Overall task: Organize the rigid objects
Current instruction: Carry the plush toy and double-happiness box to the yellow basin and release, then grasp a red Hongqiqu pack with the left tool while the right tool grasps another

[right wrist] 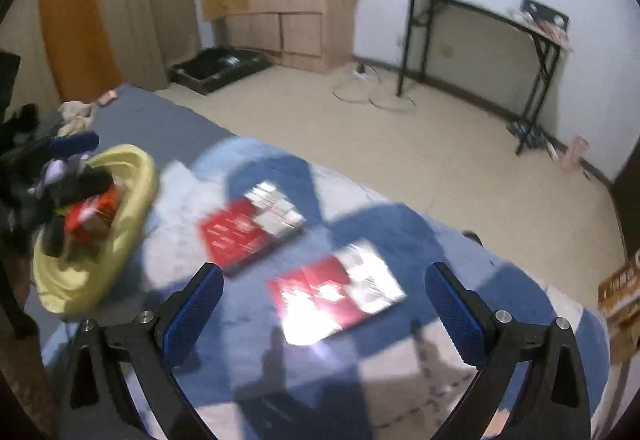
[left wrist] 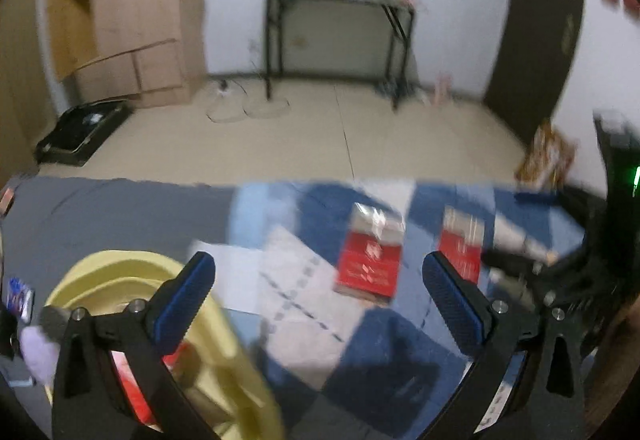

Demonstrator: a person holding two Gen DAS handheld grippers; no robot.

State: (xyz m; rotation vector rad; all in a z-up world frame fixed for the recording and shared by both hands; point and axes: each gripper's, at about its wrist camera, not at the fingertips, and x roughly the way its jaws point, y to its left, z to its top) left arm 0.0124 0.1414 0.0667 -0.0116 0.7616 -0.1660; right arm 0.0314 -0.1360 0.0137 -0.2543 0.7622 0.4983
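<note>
Scene: Two hand-held grippers are hovering over a blue-and-white patterned blanket (right wrist: 360,232) on a bed, where flat red-and-white packs are lying beside a yellow basket (right wrist: 136,176); both views are blurring with motion.

Right gripper: The right gripper (right wrist: 324,296) is standing wide apart and holding nothing, its blue pads (right wrist: 192,304) framing the nearer pack (right wrist: 336,296) from above.

Left gripper: The left gripper (left wrist: 318,294) is likewise spread wide and carrying nothing, hanging at the basket's rim (left wrist: 120,260).

Task things: The farther pack (right wrist: 250,226) is lying just beside the nearer one, between it and the basket; a red carton (right wrist: 94,216) is already sitting inside the basket among dark items too blurred to name.

Step in hand: Judging by the framing, the right gripper is lining up on the nearer pack.

Doing it well: The pack is lying flat on soft cloth, so the fingers probably need to be straddling its short edges and pressing slightly into the blanket before closing; its glossy wrap is glaring and may be slipping under a light pinch.

Count, packs on blanket: two.

Count, red cartons in basket: one visible.

Count, baskets: one.

Count, grippers: two.
</note>
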